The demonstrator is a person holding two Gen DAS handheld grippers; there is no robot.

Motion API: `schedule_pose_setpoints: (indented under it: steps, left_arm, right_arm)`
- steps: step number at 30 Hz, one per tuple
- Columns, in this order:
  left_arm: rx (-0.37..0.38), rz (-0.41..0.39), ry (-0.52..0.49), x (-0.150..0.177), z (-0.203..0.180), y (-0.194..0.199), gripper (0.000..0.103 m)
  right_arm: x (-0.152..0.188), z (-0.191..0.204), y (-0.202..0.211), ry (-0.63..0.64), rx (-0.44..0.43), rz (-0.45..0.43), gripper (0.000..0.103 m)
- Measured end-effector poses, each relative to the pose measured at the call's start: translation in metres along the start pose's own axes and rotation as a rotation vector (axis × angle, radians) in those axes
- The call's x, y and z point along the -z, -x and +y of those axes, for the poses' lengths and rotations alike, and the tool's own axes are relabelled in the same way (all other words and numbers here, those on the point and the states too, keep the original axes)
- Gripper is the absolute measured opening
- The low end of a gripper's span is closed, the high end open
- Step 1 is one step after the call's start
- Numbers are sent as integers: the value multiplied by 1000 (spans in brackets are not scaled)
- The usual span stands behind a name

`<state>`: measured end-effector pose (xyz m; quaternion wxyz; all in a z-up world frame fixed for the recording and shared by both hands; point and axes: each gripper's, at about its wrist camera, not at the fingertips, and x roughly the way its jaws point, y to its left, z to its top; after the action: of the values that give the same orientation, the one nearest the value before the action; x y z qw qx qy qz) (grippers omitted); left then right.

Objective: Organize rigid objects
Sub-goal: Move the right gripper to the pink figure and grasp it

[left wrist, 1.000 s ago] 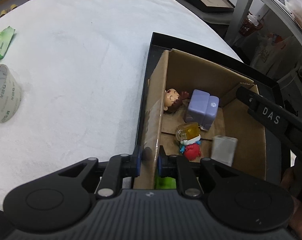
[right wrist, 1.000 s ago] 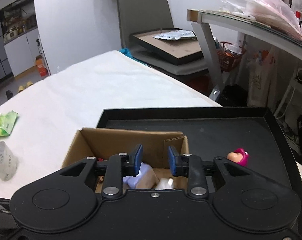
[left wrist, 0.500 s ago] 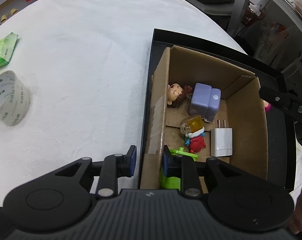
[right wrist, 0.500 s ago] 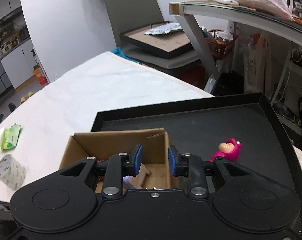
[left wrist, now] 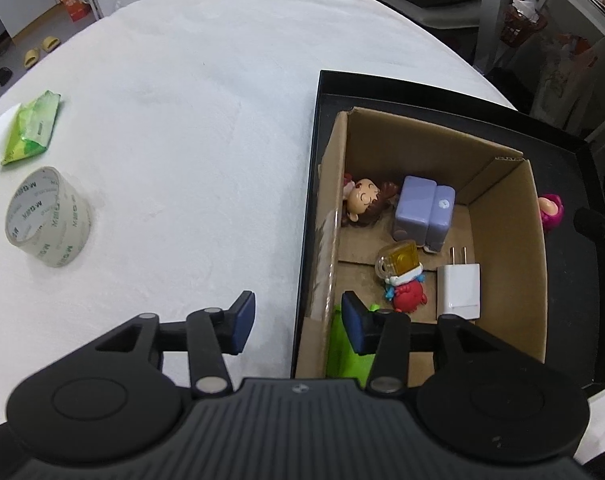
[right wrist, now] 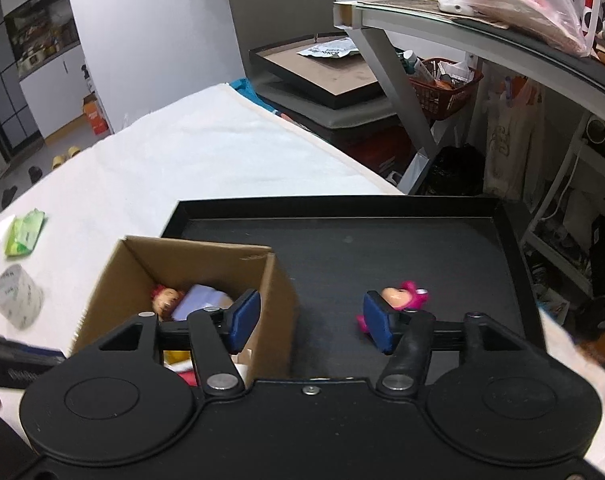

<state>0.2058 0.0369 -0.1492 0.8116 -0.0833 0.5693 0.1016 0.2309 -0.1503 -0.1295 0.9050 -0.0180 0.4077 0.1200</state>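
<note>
A cardboard box stands at the left of a black tray. It holds a doll figure, a lilac block, a yellow charm, a red toy, a white charger and a green toy. My left gripper is open and straddles the box's left wall near its front corner. A pink figure lies on the tray right of the box. My right gripper is open, above the tray, its right finger just in front of the pink figure.
A roll of clear tape and a green wipes packet lie on the white tablecloth to the left. Beyond the table's far edge stand a chair holding a framed board and a glass desk.
My left gripper let go of the box's left wall and opened wide, pulling back. My right gripper opened and moved right, from over the box toward the pink figure.
</note>
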Motion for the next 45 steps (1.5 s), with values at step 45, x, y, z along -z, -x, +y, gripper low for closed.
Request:
schedule_pose_setpoints:
  steps: [45]
  left_arm:
    - [-231, 54, -31, -23, -73, -21, 56]
  right_arm:
    - [24, -83, -98, 91, 14, 83, 59]
